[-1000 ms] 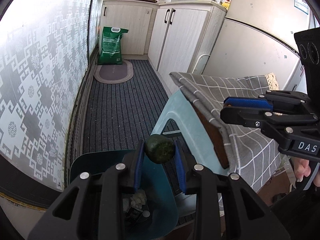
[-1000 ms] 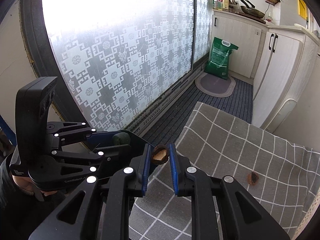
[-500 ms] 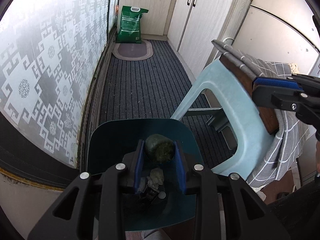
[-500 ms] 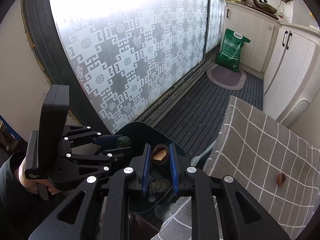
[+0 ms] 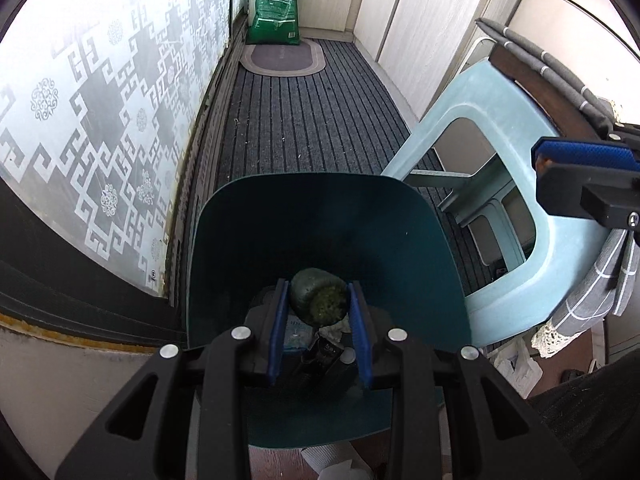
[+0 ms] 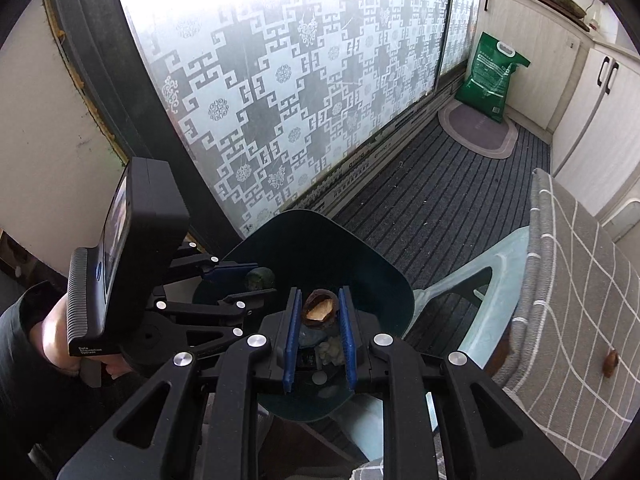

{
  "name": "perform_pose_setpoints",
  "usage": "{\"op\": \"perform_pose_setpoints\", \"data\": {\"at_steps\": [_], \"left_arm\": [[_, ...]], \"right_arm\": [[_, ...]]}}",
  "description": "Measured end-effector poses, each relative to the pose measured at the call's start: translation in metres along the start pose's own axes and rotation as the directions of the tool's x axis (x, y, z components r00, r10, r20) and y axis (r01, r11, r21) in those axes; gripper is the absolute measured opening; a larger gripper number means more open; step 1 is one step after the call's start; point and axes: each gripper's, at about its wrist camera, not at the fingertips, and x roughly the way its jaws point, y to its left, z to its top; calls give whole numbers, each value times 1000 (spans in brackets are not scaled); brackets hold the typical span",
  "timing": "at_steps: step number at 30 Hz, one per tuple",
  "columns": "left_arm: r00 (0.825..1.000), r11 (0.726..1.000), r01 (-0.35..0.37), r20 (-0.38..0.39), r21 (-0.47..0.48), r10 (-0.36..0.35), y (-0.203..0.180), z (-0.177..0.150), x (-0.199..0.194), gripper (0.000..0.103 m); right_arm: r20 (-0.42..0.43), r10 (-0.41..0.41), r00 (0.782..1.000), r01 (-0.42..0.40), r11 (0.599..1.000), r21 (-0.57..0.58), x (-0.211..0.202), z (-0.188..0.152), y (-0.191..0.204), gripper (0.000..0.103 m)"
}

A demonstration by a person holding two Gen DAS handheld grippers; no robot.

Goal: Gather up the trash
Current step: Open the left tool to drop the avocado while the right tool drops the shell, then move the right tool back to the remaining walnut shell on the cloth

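Both grippers hang over the mouth of the dark teal bin (image 5: 328,216), tilted steeply down into it. The left gripper (image 5: 319,304) has its blue fingers (image 5: 277,320) clamped narrow on a round dark green lump (image 5: 318,298), mottled and rough on the face turned up. It sits inside the rim, well clear of the bin's far wall. The right gripper (image 6: 319,312) pinches a small brown husk (image 6: 319,308) with a pale tan inside, also above the opening, just beside the left one.

At the bottom of the bin lie crumpled paper (image 6: 331,352) and a few dark scraps I cannot make out.

The bin stands tight in a corner: the patterned frosted door (image 6: 280,100) close on one side, a pale blue plastic stool (image 5: 500,152) on the other. A grey checked cloth (image 6: 576,280) covers the worktop above the stool, its edge hanging over, and one more brown husk piece (image 6: 611,363) rests on it, well away from the edge. Beyond the bin the striped floor mat (image 5: 312,112) runs open to a green sack (image 5: 278,10) against the cabinets (image 5: 420,12).
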Motion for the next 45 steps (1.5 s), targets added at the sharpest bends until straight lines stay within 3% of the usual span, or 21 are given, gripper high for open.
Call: {"op": "perform_pose_setpoints", "data": {"at_steps": [6, 12, 29, 36, 45], "left_arm": [[999, 1000, -16, -46, 3, 16, 5, -7, 11, 34], [999, 1000, -16, -37, 9, 16, 8, -10, 10, 32], [988, 999, 29, 153, -28, -24, 13, 2, -29, 24], [966, 996, 80, 248, -26, -71, 8, 9, -49, 23], [909, 989, 148, 394, 2, -137, -6, 17, -83, 22]], "right_arm": [[-57, -3, 998, 3, 1000, -10, 21, -1, 5, 19], [-108, -6, 994, 3, 1000, -30, 38, -4, 12, 19], [-224, -14, 974, -4, 997, -82, 73, -23, 25, 20], [-209, 16, 978, -31, 997, -69, 69, -26, 22, 34], [-4, -1, 1000, 1, 995, -103, 15, -15, 34, 34]]}}
